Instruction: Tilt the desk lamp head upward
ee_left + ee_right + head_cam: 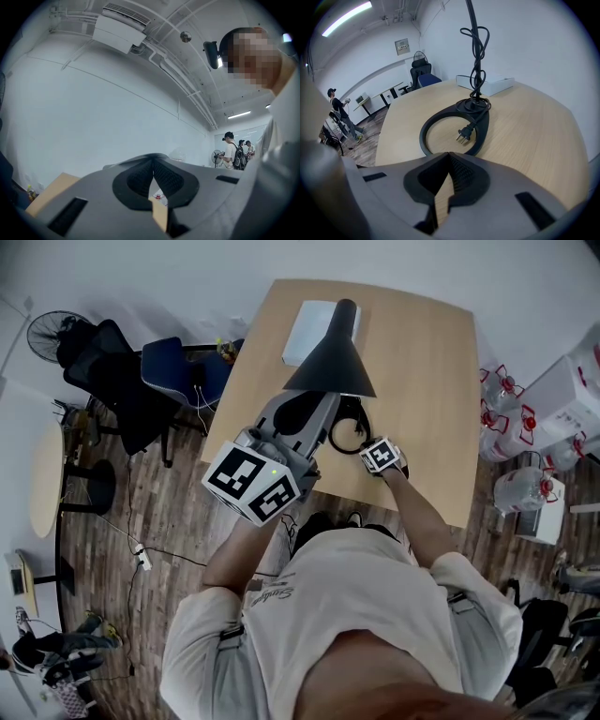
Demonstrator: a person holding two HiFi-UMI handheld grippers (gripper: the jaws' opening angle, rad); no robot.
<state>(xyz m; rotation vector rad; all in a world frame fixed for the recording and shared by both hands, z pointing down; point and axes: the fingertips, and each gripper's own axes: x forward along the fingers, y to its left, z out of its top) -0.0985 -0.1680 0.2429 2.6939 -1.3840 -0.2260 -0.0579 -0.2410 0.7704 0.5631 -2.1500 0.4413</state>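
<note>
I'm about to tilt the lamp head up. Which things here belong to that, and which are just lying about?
For the job:
lamp head
lamp base
left gripper and right gripper, both shut and empty

Lying about:
white box
unplugged plug inside the base ring
blue chair
water bottles

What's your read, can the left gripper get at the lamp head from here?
Probably yes: the left gripper is raised close by the black lamp head, with nothing seen between them. Its jaws are shut and face the wall, though, so it would have to open and turn first.
</note>
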